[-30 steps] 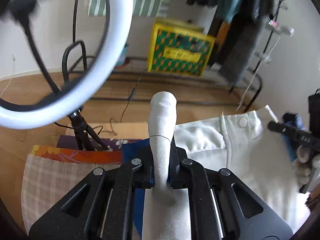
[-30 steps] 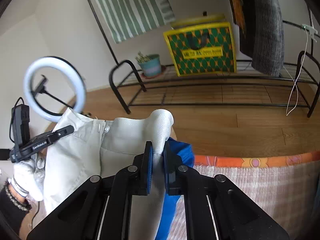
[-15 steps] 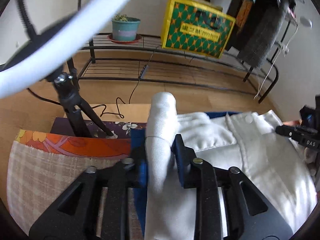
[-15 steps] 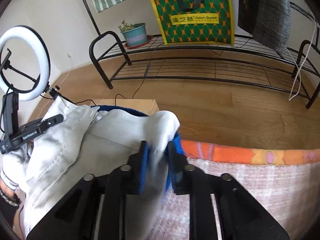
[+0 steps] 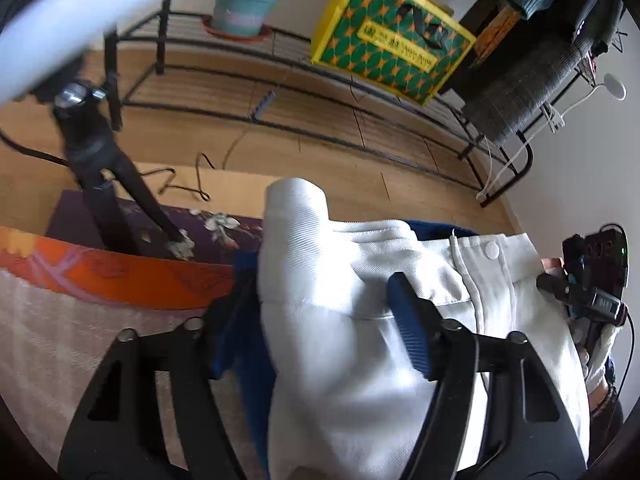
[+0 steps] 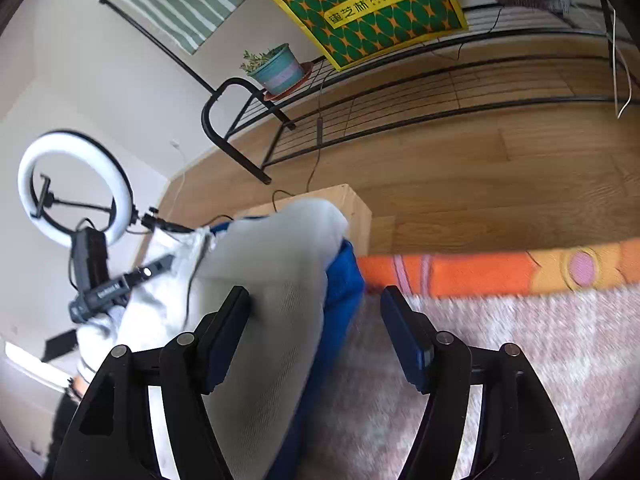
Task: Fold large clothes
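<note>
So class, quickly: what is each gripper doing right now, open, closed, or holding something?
Left gripper: open, jaws just opened; white trousers lie loose between them.
Right gripper: open, just opened; trousers fold between the jaws, unclamped.

Both wrist views share white trousers (image 5: 360,340).

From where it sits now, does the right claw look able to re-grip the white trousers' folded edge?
Probably yes: the right claw has just been opening, the white trousers lie between its parted pads, nothing blocking.
</note>
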